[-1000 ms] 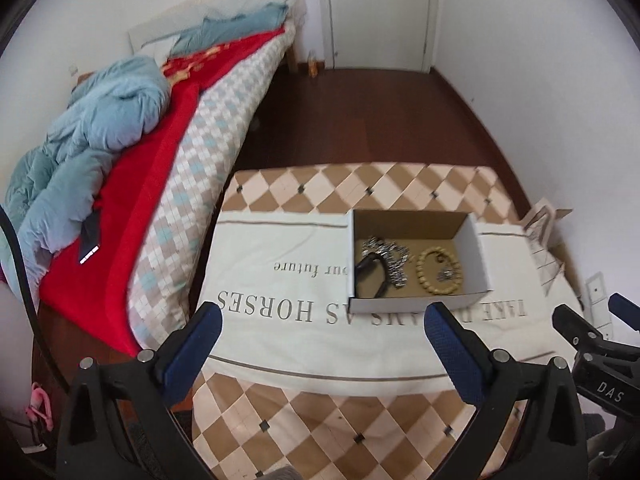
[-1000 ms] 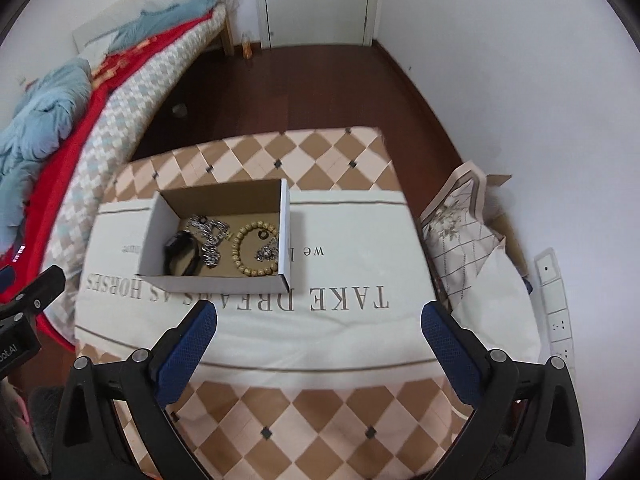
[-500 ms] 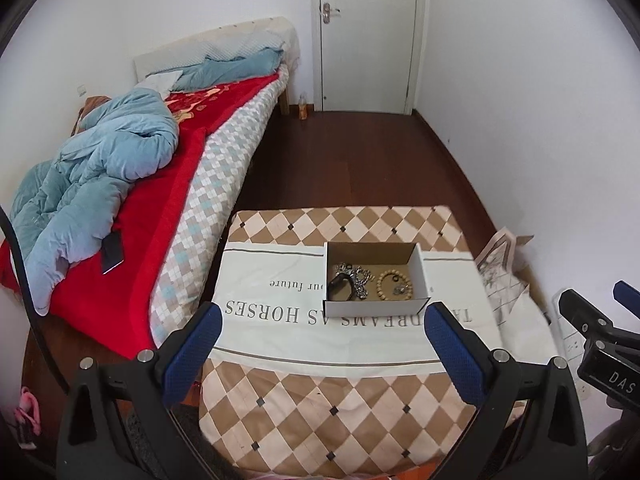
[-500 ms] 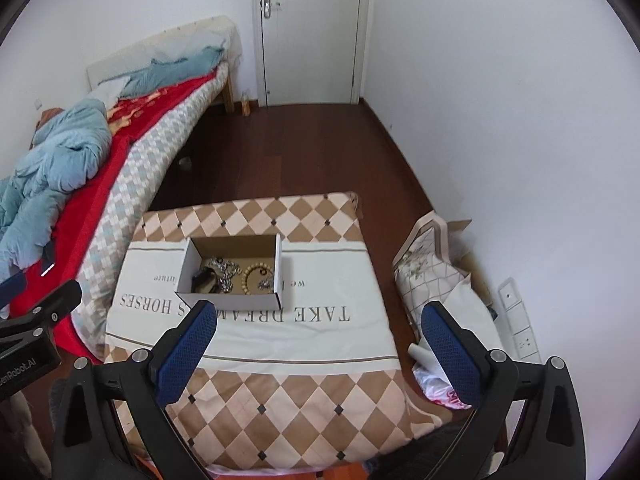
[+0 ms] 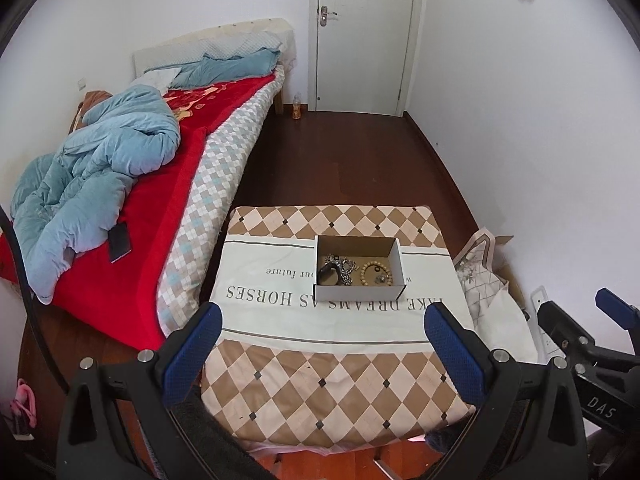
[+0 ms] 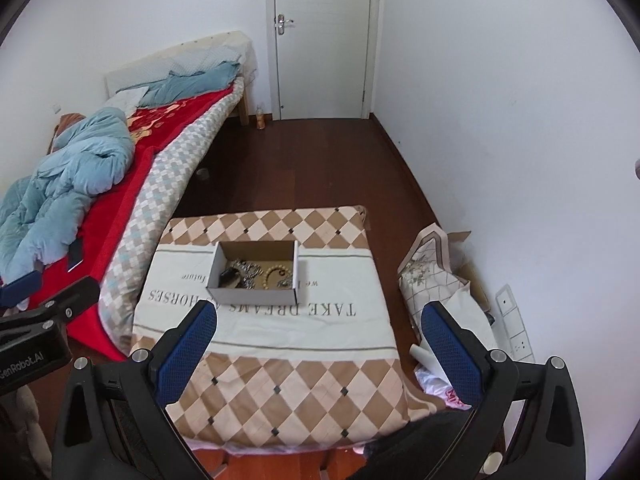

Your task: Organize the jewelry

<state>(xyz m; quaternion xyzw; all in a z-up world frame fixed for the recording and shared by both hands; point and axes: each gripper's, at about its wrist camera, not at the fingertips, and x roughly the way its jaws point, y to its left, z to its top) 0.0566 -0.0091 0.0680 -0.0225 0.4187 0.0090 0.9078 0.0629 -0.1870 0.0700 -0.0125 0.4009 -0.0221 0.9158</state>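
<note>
Jewelry (image 5: 352, 272) lies in a cardboard box (image 5: 358, 292) on the bench (image 5: 320, 360); both tools, left (image 5: 322, 344) and right (image 6: 320, 340), gape wide and empty, and should descend slowly, one piece at a time.

Soft, even daylight fills the room, bright on the white walls (image 5: 520, 100) with no harsh glare. A faint shadow sits on the wall toward one o'clock. Focus is sharp throughout; the fisheye bends the door (image 6: 324, 40) and darkens every corner.
</note>
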